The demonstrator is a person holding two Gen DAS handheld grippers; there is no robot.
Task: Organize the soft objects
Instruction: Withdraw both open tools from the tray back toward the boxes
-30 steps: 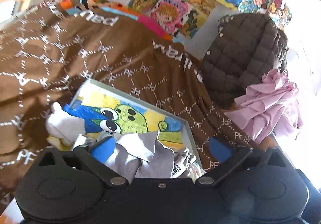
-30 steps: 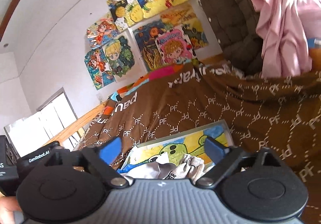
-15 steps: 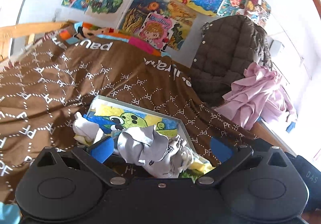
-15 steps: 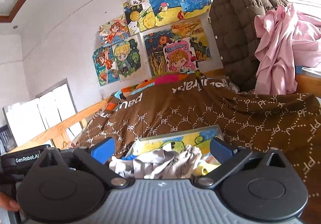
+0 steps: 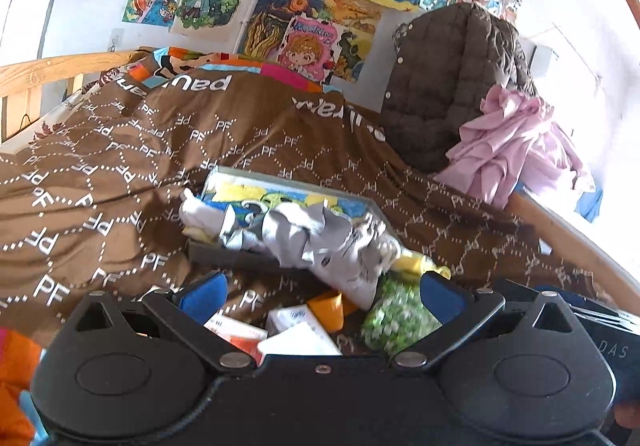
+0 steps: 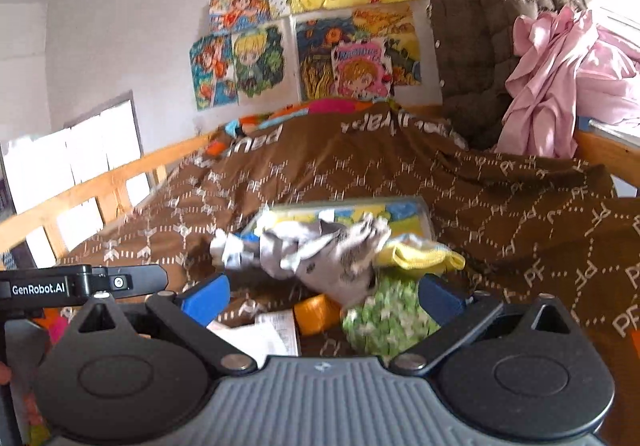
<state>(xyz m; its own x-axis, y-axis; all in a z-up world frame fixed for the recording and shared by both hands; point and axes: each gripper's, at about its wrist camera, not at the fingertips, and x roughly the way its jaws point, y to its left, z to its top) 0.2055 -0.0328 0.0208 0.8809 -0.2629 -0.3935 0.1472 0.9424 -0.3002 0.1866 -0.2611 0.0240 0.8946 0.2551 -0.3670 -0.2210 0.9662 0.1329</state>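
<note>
My left gripper point(image 5: 320, 296) and right gripper point(image 6: 322, 296) gape empty; only the right view shows the yellow cloth point(image 6: 420, 256) clearly.

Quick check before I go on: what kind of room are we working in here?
Most likely a child's bedroom. A wooden-railed bed with a brown patterned duvet fills the view, bright cartoon drawings cover the wall, and a quilted jacket hangs at its end.

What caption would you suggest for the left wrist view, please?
Open left gripper facing crumpled grey cloth draped over a colourful box on a brown bedspread.
</note>
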